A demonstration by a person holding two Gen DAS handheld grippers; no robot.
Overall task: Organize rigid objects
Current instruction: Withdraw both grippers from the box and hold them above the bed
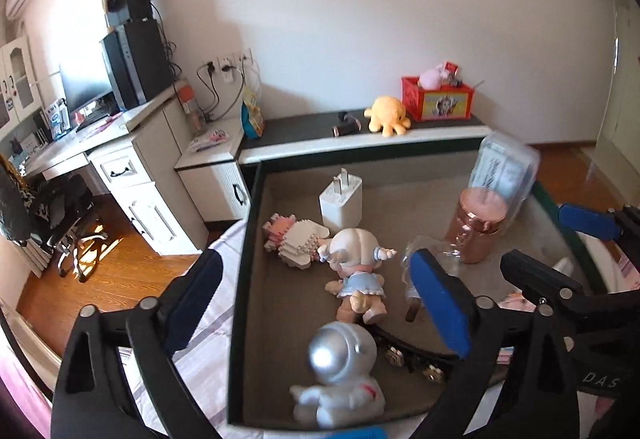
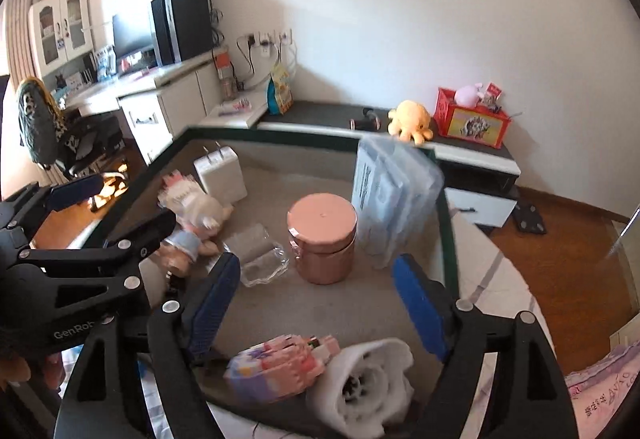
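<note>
From my left wrist, my left claw (image 1: 320,303) is spread wide over the dark-rimmed tray (image 1: 240,279), pinching nothing. Between its fingers lie the silver astronaut figure (image 1: 340,371) and a doll in a blue dress (image 1: 356,271), with a white charger (image 1: 341,201) behind.

From my right wrist, my right claw (image 2: 316,303) is spread too, empty. Beyond it the copper jar (image 2: 323,239) stands upright, with a blurred clear plastic case (image 2: 394,199) just beside it.
</note>
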